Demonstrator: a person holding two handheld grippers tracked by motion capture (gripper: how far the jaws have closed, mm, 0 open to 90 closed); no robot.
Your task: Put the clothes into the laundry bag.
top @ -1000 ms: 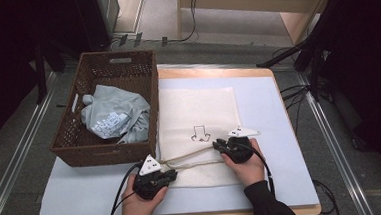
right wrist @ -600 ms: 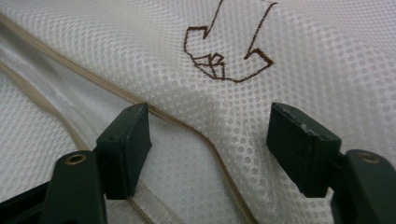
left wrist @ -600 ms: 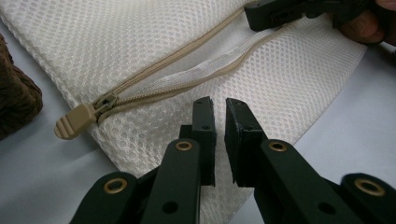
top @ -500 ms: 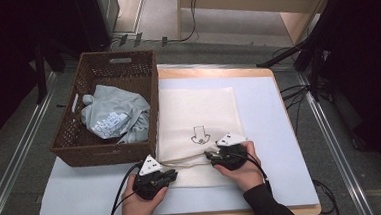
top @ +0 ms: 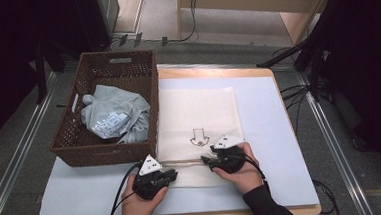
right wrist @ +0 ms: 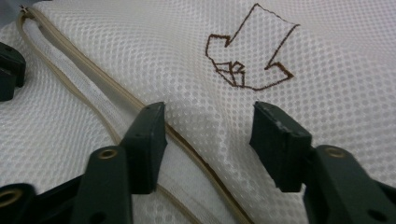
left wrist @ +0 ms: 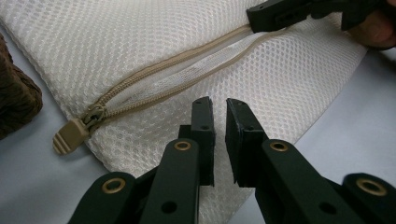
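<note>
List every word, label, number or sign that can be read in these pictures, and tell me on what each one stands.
Brown outlined arrow sign, no letters: on the white mesh zip bag, pointing toward its zipper; a small mark at its tip is too unclear to read.
White print: on the crumpled grey cloth in the brown wicker basket; too blurred to read.
No other text is legible.

overhead camera faces forward-down; both gripper cameras, close, share mesh bag (top: 197, 118) (zipper).
</note>
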